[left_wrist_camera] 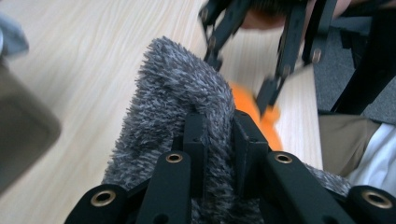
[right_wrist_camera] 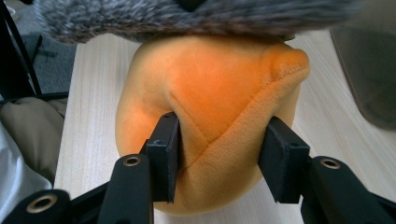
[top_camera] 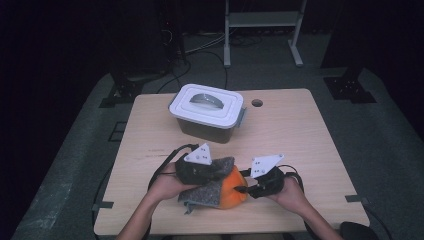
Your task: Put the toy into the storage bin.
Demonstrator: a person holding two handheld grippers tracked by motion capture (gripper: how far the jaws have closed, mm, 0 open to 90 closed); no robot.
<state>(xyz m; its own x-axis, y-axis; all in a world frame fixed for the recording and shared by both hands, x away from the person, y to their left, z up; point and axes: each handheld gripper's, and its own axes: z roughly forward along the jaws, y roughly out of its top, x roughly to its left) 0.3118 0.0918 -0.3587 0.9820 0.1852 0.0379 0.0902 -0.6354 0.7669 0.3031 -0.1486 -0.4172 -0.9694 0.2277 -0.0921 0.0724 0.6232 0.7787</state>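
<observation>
An orange plush toy (top_camera: pixel 232 194) lies near the table's front edge, partly wrapped in a grey fuzzy cloth (top_camera: pixel 206 193). My left gripper (top_camera: pixel 222 171) comes in from the left and is shut on a fold of the grey cloth (left_wrist_camera: pixel 177 84), with the pile bunched between its jaws (left_wrist_camera: pixel 219 123). From the right, my right gripper (top_camera: pixel 244 188) has its pads pressed into the sides of the orange toy (right_wrist_camera: pixel 215 79), denting it; its gripper point is (right_wrist_camera: pixel 222 140). The grey cloth (right_wrist_camera: pixel 187 18) drapes over the toy's top. A bit of the orange toy (left_wrist_camera: pixel 250 105) peeks past the cloth.
A grey storage box with a white lid (top_camera: pixel 207 107) stands at the back middle of the wooden table (top_camera: pixel 300 140). A round cable hole (top_camera: pixel 257 103) sits to its right. The table's front edge is close beneath both hands.
</observation>
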